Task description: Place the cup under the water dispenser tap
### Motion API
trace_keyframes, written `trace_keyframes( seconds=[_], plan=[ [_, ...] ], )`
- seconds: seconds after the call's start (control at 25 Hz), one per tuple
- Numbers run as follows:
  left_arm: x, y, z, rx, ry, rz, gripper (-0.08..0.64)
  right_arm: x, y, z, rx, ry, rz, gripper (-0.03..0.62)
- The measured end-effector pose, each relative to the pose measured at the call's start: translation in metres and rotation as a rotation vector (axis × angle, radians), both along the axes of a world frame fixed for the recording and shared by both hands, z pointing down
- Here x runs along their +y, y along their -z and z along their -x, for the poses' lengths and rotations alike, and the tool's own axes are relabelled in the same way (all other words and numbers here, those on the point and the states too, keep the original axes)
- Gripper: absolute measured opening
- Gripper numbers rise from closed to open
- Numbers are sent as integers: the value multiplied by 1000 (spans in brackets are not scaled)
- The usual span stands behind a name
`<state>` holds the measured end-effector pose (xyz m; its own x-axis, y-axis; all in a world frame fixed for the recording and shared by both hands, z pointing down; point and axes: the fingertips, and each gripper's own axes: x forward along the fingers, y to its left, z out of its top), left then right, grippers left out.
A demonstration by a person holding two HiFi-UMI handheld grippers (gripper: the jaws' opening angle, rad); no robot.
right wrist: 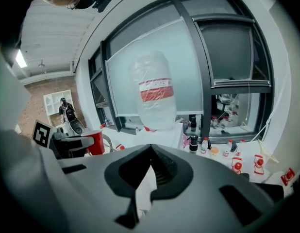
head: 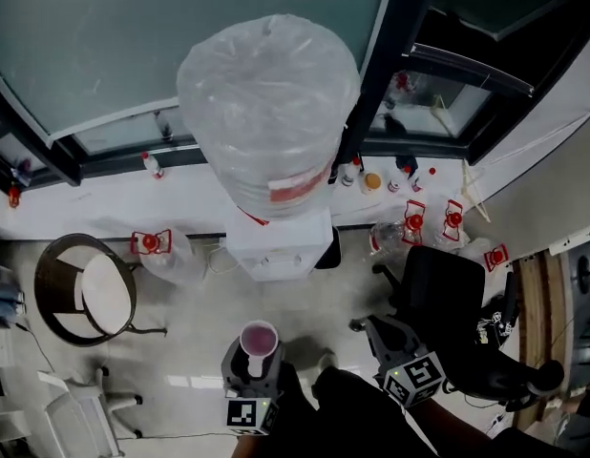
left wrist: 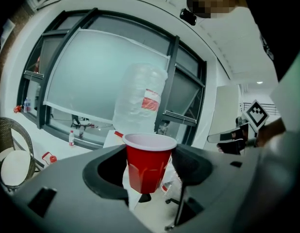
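Within left gripper [left wrist: 150, 171], red cup [left wrist: 149, 160], white inside

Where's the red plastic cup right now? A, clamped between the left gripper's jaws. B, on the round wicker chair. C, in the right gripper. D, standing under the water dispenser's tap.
A: the left gripper has its jaws closed on the red plastic cup, which the head view shows apart from the white water dispenser, on its near side.
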<state>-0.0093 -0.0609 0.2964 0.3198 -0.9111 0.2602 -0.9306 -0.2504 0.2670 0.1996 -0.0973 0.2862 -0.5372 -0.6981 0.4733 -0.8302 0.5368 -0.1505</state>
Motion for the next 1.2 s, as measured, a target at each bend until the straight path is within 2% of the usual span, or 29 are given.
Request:
trace_keyframes(
  seconds=[0.16,0.24,0.4,0.6,0.8,1.0,1.2],
  plan=[
    [-26,-27,8,-10,-118,23,284,-19,-15,30,24,-63,24,-2],
    [-39,-40,15,-4,-138,25,284,-31,-20,45,13,-81,24,-2],
    [-59,-68,32,-23,-120,38,284,-49,-33,69,-7,-68,30,-2],
    [-68,-108,33,-60,-85,41,284,-50,-74,69,-20,-14,48,-2],
    [-68,-174,27,-60,-17,40,284,-41,-147,60,-18,54,50,-2],
    [-83,-235,10,-41,7,19,285,-31,-224,37,53,77,14,-2],
    [-103,-304,22,-53,10,-8,284,-38,-298,54,30,115,1,-2]
  ],
)
